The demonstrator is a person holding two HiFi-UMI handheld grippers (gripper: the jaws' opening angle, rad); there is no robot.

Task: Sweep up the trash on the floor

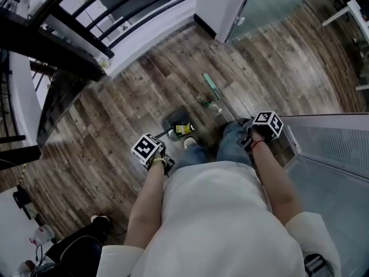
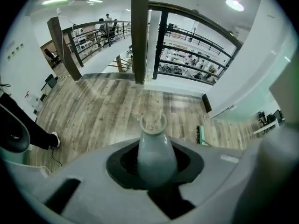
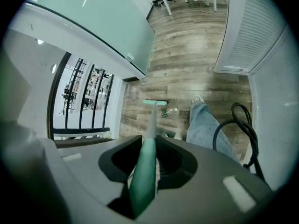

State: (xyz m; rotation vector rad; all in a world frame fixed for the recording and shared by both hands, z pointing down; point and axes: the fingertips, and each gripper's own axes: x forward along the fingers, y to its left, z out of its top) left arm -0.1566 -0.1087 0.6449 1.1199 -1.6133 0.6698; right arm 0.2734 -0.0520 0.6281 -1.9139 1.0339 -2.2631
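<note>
My left gripper [image 1: 152, 152] is shut on the grey dustpan handle [image 2: 155, 153], whose ringed end points at the wooden floor. The dustpan [image 1: 174, 122] stands by the person's feet with a yellow piece of trash [image 1: 183, 129] in it. My right gripper [image 1: 262, 129] is shut on the green broom handle [image 3: 144, 174]. The broom head [image 1: 210, 86] rests on the floor ahead, also in the right gripper view [image 3: 154, 102] and the left gripper view [image 2: 200, 135]. A clear plastic bottle [image 1: 209, 104] lies between broom head and dustpan, beside the broom head [image 3: 169, 111].
The person's jeans leg and white shoe [image 3: 204, 119] stand close to the dustpan. A black railing [image 1: 86, 36] and dark post [image 2: 140, 34] edge the floor at far left. A glass wall [image 1: 271, 4] rises ahead, a louvred panel [image 1: 331, 149] at right, a black hose [image 3: 243, 125] beside it.
</note>
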